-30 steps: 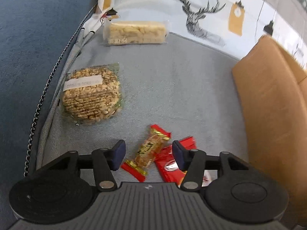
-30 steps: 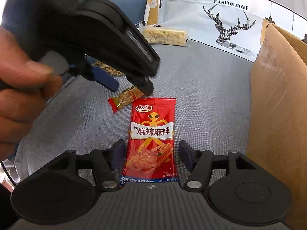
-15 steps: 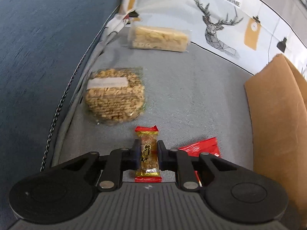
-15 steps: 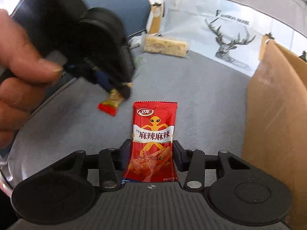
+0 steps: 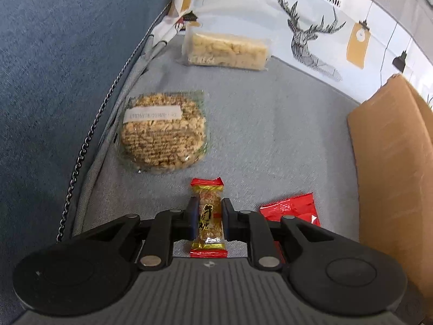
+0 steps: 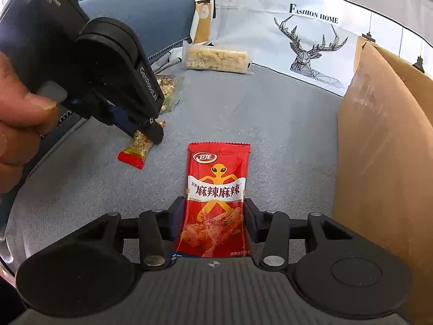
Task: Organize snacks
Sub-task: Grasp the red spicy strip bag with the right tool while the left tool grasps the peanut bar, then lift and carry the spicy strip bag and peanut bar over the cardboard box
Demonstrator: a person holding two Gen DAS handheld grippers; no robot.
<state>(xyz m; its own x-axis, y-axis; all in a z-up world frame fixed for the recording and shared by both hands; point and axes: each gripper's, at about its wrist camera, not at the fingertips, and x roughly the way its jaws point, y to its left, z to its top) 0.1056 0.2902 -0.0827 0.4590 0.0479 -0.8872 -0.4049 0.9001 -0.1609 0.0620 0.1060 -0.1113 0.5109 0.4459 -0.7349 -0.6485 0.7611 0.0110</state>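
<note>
In the left wrist view we see our left hand-held gripper [image 5: 208, 218] pinching a small peanut candy bar [image 5: 207, 218] in a gold wrapper with red ends; both pads press its long sides. Its jaws have just closed onto the candy. Only this view shows the whole round peanut brittle [image 5: 163, 132] in clear wrap, lying just beyond the candy on the grey sofa cushion [image 5: 270, 135], and a dark chain [image 5: 92, 132] running along the cushion's left seam. It shows no more than a red corner of the spicy snack packet [image 5: 291, 208], to the right of the candy.

The right wrist view gives us that packet [image 6: 216, 197] in full: red, with a yellow alien figure and Chinese lettering, lying flat on the cushion. Our right hand-held gripper [image 6: 213, 222] has just narrowed around it, and the pads now sit against its two side edges, gripping its lower part. Here we also see the left hand-held gripper [image 6: 151, 132] from outside, held by a hand [image 6: 19, 135] at the left edge, with the candy [image 6: 135, 149] hanging tilted from its tips, the red lower end close to the cushion; we cannot tell whether it touches.

Both views show the long pale crispy bar [image 5: 226, 48] by the deer-print cloth [image 5: 311, 27] at the back, and a brown cardboard box [image 6: 384, 149] on the right.
</note>
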